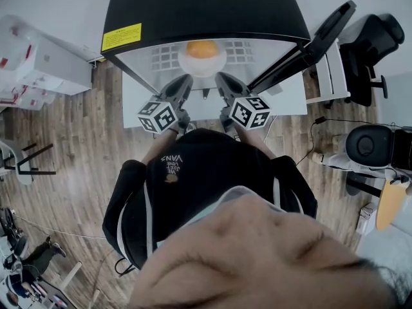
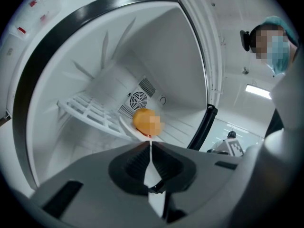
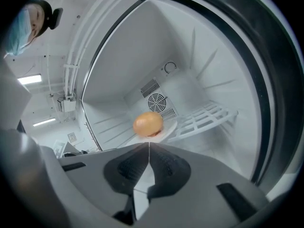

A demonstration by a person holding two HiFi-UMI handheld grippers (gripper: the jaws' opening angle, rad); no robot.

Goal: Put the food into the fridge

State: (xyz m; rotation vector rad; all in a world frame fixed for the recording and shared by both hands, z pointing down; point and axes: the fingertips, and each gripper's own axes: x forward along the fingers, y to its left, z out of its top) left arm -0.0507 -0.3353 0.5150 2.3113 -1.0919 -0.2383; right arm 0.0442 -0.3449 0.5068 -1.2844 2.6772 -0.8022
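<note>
An orange bun (image 1: 201, 49) lies on a white plate (image 1: 216, 67) inside the open black mini fridge (image 1: 193, 5). My left gripper (image 1: 187, 81) and right gripper (image 1: 221, 79) reach level into the opening, each at the plate's near rim. In the left gripper view the jaws (image 2: 151, 144) are shut, with the plate (image 2: 127, 126) and bun (image 2: 144, 120) right at their tips. In the right gripper view the jaws (image 3: 148, 144) are likewise shut where the plate (image 3: 169, 127) and bun (image 3: 148, 124) meet them. The plate sits at the front of the wire shelf (image 2: 90, 110).
The fridge door (image 1: 322, 31) stands open to the right. The fridge rests on a white table (image 1: 283, 98). A fan vent (image 3: 156, 101) is in the back wall. Office chairs (image 1: 370, 44) stand at the right, white boxes (image 1: 38, 63) at the left.
</note>
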